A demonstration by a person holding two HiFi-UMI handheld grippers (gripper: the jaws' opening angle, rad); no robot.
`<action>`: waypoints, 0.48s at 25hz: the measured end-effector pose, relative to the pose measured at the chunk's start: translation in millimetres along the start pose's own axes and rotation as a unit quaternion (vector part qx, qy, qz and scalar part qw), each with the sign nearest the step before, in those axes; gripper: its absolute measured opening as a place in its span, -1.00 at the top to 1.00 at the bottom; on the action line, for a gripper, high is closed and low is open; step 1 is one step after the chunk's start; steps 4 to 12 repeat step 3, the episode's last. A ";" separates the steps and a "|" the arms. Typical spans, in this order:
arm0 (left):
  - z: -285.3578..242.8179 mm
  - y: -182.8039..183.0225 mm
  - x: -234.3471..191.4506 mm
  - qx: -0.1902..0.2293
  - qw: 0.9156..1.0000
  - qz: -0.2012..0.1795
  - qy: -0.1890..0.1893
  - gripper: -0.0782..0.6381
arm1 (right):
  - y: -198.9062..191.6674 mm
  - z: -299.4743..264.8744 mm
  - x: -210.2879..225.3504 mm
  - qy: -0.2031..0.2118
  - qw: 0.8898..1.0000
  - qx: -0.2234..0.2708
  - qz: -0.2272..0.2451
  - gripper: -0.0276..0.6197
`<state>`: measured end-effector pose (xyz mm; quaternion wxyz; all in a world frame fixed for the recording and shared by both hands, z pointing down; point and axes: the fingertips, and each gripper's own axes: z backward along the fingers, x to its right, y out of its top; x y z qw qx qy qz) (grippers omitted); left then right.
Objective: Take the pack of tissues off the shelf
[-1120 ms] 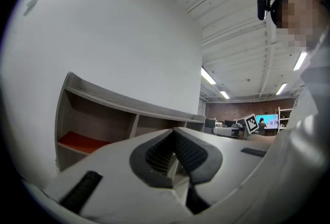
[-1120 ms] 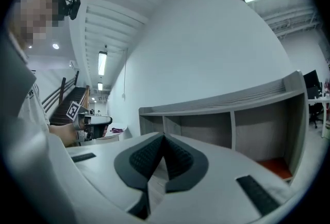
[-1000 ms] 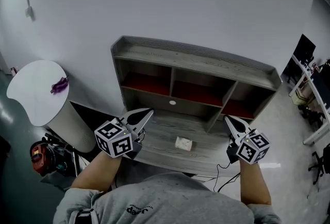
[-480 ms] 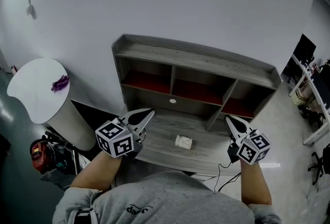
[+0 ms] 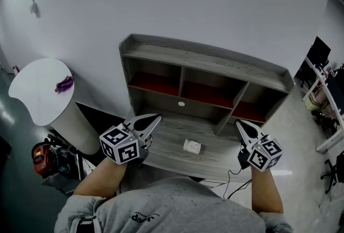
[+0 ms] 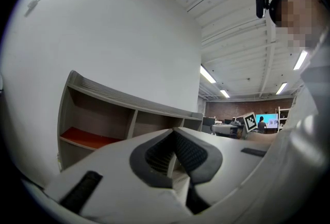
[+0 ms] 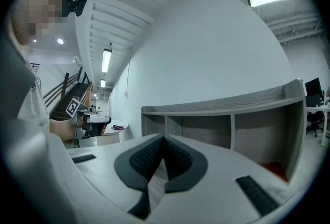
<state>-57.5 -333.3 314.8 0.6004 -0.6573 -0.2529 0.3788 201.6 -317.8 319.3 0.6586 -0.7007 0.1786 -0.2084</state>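
The pack [image 5: 192,146] lies flat on the low front board [image 5: 166,158] of the shelf [image 5: 207,59], about midway across and in front of the red-floored cubbies [image 5: 153,86]. It is a small, pale, soft-looking block; no print can be made out.

The left gripper [image 5: 152,119] and right gripper [image 5: 240,125] hover level near the board's two ends. One is on each side of the pack and both are well apart from it, each with its jaws pressed together on nothing.

This fits two stages: the pack lying on the board for lifting, or the pack brought out of a cubby and set down there. The views do not settle which. Any grip on the pack would need the jaws parted first, and then only a light squeeze, since the wrapper looks likely to give.
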 end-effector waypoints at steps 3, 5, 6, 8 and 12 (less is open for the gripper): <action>1.0 -1.2 -0.9 0.000 1.000 0.003 0.002 0.75 | 0.2 -0.3 -0.3 0.001 1.000 0.001 0.000 0.90; 1.0 -1.2 -0.9 0.000 1.000 0.003 0.002 0.75 | 0.2 -0.3 -0.3 0.001 1.000 0.001 0.000 0.90; 1.0 -1.2 -0.9 0.000 1.000 0.003 0.002 0.75 | 0.2 -0.3 -0.3 0.001 1.000 0.001 0.000 0.90; 1.0 -1.2 -0.9 0.000 1.000 0.003 0.002 0.75 | 0.2 -0.3 -0.3 0.001 1.000 0.001 0.000 0.90; 1.0 -1.2 -0.9 0.000 1.000 0.003 0.002 0.75 | 0.2 -0.3 -0.3 0.001 1.000 0.001 0.000 0.90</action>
